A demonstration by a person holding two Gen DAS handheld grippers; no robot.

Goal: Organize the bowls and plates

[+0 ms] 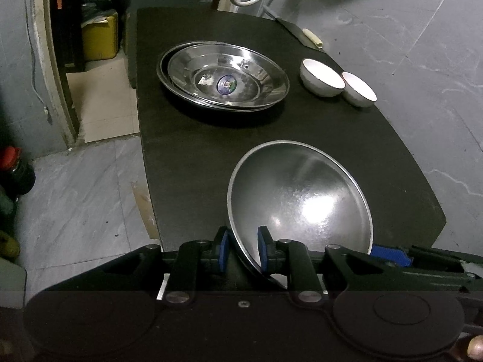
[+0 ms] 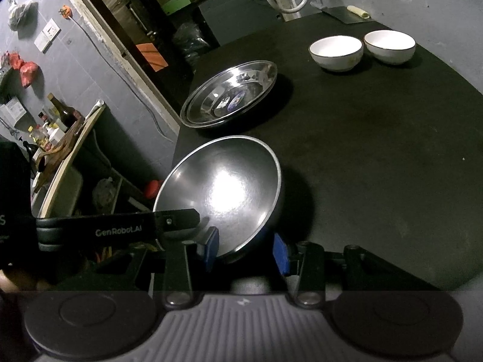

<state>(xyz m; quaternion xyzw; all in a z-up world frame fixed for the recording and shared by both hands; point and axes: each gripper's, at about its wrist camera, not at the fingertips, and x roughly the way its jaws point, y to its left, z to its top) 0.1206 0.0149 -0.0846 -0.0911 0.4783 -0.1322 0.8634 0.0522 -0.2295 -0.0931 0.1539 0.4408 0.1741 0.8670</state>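
A shiny steel plate (image 1: 302,199) (image 2: 223,187) stands tilted over the near part of the black table (image 1: 317,126) (image 2: 377,150). My left gripper (image 1: 243,252) is shut on its near rim, blue pads on either side. My right gripper (image 2: 246,249) is shut on the same plate's rim a little further right; one of its blue pads (image 1: 389,255) shows behind the rim. A left finger (image 2: 175,223) reaches in from the left. Farther back lies a stack of steel plates (image 1: 223,78) (image 2: 229,93). Two white bowls (image 1: 321,78) (image 2: 335,49) sit side by side at the back right.
A dark flat blade with a pale handle (image 1: 312,37) (image 2: 357,11) lies at the table's far corner. Left of the table edge the floor holds a yellow container (image 1: 99,39) and bottles (image 1: 15,169); a shelf with bottles (image 2: 54,120) stands beside it.
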